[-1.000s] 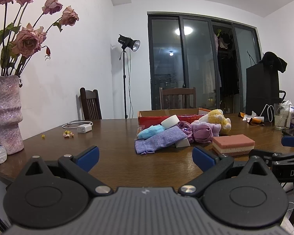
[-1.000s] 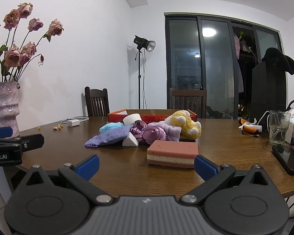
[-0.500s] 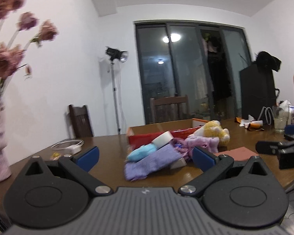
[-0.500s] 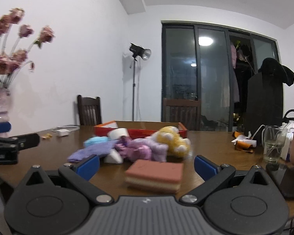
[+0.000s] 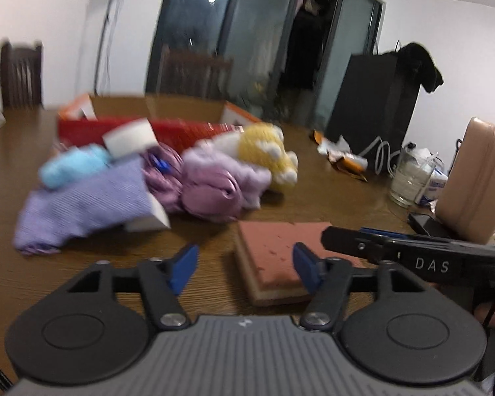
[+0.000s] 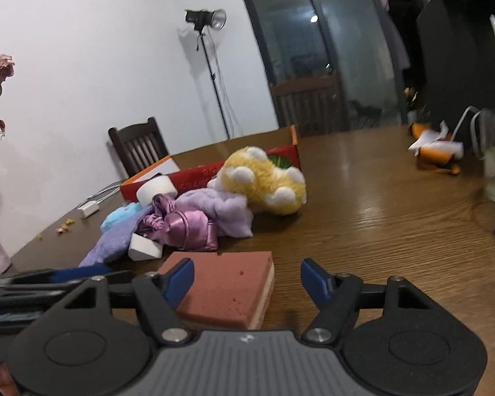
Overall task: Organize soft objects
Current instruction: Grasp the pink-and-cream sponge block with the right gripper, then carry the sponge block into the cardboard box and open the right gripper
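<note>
White walls, dark glass sliding doors [image 6: 329, 49] ahead of the jaws, studio light stand [image 6: 207, 19], wooden chairs [image 6: 137, 147] behind brown table [image 6: 395, 214].

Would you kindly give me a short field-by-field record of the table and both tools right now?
surface: wooden table
nearest item: pink sponge, flat on the table
pile behind it: purple cloths, yellow plush toy, blue item
container: red box behind the pile
left tool: jaws just been closing, nothing gripped
right tool: jaws just been closing, sponge between them, not pressed
</note>
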The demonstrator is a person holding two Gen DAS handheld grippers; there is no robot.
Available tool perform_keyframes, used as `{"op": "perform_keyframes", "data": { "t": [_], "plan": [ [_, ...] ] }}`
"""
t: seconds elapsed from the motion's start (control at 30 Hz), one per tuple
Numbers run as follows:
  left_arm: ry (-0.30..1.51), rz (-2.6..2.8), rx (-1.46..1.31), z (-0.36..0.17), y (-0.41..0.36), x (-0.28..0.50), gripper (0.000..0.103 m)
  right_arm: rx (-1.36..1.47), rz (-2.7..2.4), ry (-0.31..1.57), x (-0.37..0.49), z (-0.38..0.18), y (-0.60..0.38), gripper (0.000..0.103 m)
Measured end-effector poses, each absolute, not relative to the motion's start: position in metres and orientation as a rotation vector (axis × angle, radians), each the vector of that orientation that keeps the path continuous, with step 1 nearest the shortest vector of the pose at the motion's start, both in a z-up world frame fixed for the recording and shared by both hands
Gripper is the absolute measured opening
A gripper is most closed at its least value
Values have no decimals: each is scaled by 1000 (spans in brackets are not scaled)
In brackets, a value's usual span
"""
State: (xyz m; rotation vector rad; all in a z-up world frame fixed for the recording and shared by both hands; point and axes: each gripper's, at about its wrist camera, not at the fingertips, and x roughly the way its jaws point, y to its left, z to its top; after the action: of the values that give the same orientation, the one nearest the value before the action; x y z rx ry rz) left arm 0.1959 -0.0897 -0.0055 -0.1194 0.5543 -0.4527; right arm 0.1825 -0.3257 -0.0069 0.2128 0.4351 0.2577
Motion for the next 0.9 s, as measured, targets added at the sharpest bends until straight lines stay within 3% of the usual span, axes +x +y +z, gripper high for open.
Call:
{"op": "perform_keyframes", "data": {
  "t": [0.03, 0.1, 0.17, 0.4, 0.6, 0.83, 0.9],
  "plan": [
    [586, -467, -135, -8, -92, 205, 47, 222, 265, 453, 188, -9, -327, 62],
    [625, -500, -193, -10, -92, 218, 41, 258, 283, 489, 198, -12, -331, 42],
    [658, -530, -231, -10, -92, 226, 30, 318, 311, 518, 206, -15, -337, 39],
    [696, -559, -316, -6, -90, 234, 28, 475, 331, 575, 215, -19, -351, 37],
    [569, -605, -351, 43, -82, 256, 28, 464, 333, 493, 223, 22, -349, 37],
    [571, -621, -307, 104, -83, 401, 29, 367, 350, 345, 336, 102, -341, 37],
    [614, -599, -330, 108, -83, 458, 28, 426, 345, 355, 388, 110, -344, 30]
  ]
}}
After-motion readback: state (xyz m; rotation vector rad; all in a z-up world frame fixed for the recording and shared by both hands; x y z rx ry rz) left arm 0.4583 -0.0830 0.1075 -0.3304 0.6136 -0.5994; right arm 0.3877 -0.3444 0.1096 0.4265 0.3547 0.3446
